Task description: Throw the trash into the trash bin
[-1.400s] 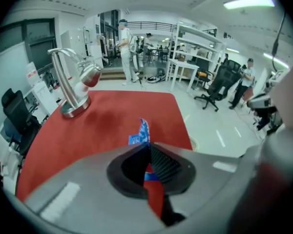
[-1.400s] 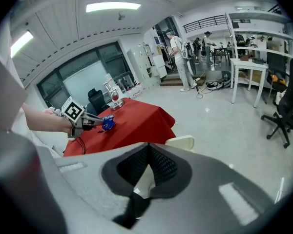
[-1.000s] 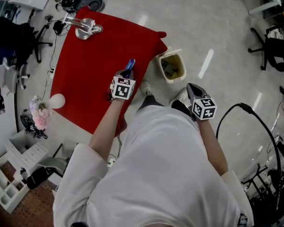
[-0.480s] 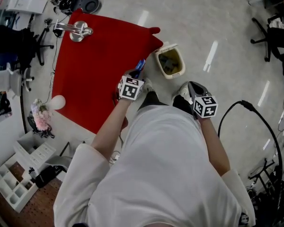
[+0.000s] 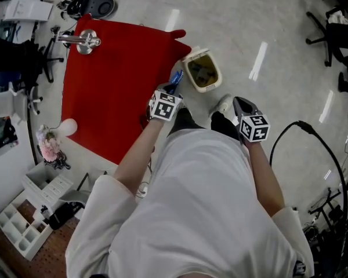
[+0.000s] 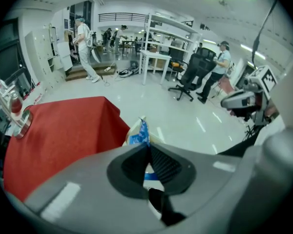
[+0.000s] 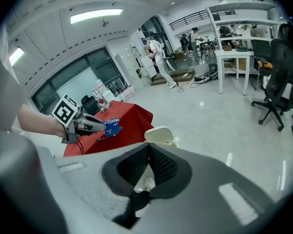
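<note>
My left gripper (image 5: 173, 87) is shut on a blue snack wrapper (image 5: 176, 76), at the red table's right edge and just left of the cream trash bin (image 5: 202, 71). The bin stands on the floor with its swing lid tilted and some rubbish inside. In the left gripper view the wrapper (image 6: 139, 133) sticks up past the closed jaws (image 6: 147, 149). The right gripper view shows the left gripper (image 7: 98, 126) holding the wrapper (image 7: 111, 127) near the bin's lid (image 7: 159, 134). My right gripper (image 5: 238, 101) hangs shut over the floor, right of the bin, with nothing held.
The red tablecloth (image 5: 113, 91) carries a metal fixture (image 5: 84, 39) at its far corner. A white ball (image 5: 68, 126) and flowers (image 5: 49, 145) lie at its left. Office chairs (image 5: 336, 39) stand at the right, and a black cable (image 5: 304, 126) arcs nearby.
My left gripper has carried the wrapper right, from over the table to its edge beside the bin. The right gripper has shifted slightly with the body.
</note>
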The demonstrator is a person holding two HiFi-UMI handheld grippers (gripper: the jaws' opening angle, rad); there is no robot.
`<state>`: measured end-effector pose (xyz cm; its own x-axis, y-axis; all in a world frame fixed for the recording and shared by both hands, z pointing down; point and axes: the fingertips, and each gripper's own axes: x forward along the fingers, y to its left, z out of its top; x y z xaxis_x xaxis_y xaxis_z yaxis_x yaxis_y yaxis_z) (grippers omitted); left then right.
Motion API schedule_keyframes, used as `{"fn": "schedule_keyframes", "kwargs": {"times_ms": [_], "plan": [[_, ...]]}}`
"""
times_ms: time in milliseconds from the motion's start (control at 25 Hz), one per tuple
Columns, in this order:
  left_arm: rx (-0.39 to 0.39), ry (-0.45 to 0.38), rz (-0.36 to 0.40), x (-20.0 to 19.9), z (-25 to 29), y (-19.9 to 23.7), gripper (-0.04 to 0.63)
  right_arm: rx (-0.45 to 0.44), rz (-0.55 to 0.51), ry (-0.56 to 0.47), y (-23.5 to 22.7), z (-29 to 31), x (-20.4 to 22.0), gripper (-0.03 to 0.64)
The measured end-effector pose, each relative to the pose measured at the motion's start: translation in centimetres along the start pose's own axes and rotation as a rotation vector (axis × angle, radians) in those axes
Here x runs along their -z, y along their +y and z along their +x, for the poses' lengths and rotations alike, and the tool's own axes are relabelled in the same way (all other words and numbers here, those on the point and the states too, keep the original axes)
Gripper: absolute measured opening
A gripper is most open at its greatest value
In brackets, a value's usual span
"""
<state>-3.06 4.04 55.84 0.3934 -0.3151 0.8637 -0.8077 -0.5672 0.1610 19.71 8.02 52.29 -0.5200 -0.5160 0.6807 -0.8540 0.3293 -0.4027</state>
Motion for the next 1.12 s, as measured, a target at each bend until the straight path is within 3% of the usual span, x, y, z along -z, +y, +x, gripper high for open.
{"fn": "schedule_keyframes", "kwargs": {"times_ms": [640,1120], "plan": [[0.025,-0.003,-0.026,-2.2,4.0,-4.0,0.006,0.008,0.004,0.016,-4.7,-1.5,0.2,0.000],[0.060,0.005,-0.010,-1.9,8.5,-3.5,0.006,0.041,0.035,0.066,-7.7,0.7,2.5,0.000]]}}
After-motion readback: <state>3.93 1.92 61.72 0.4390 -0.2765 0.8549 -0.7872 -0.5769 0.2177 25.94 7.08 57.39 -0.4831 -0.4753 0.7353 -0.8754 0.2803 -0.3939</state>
